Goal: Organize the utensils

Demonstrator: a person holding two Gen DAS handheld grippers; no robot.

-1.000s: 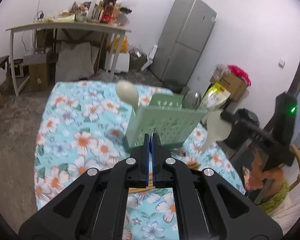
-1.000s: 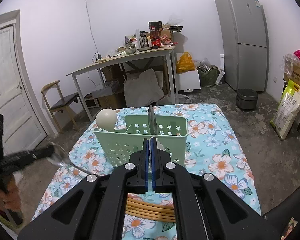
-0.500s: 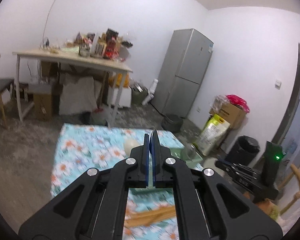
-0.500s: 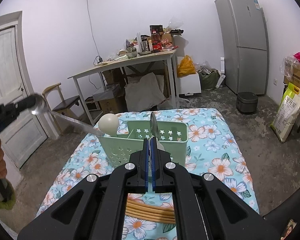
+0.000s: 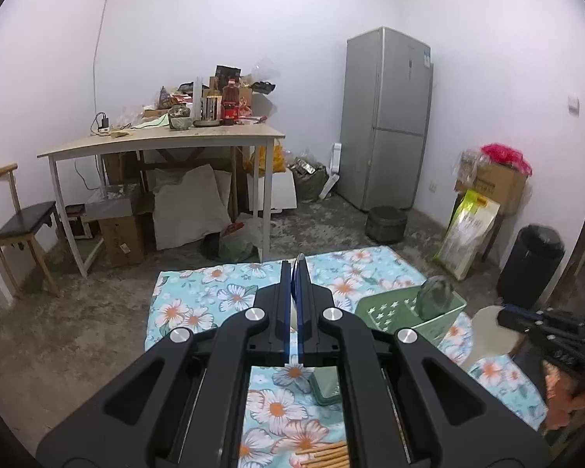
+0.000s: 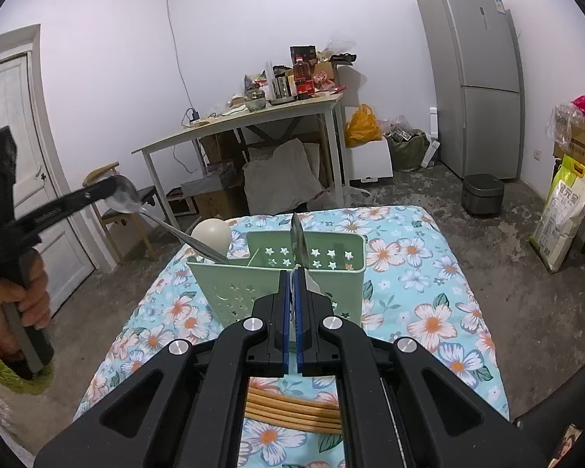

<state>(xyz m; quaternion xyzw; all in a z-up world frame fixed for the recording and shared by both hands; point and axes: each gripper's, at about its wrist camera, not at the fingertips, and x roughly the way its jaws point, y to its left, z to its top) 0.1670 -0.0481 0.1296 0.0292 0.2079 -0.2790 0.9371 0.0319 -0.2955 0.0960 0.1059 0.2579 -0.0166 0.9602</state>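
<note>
The long-handled shiny metal spoon (image 6: 156, 216) slants across the right wrist view, bowl up at the left, handle end down inside the left compartment of the pale green star-punched plastic utensil caddy (image 6: 253, 277) on the floral cloth (image 6: 421, 296). The left gripper (image 6: 111, 187) is clamped on the bowl of the metal spoon. The right gripper (image 6: 292, 304) is closed on a second steel spoon (image 6: 298, 240) standing edge-on over the caddy's right side. A second ago the left gripper hung low and blurred at the frame's left edge; now it is higher, spoon tipped into the caddy, while the right has kept still
</note>
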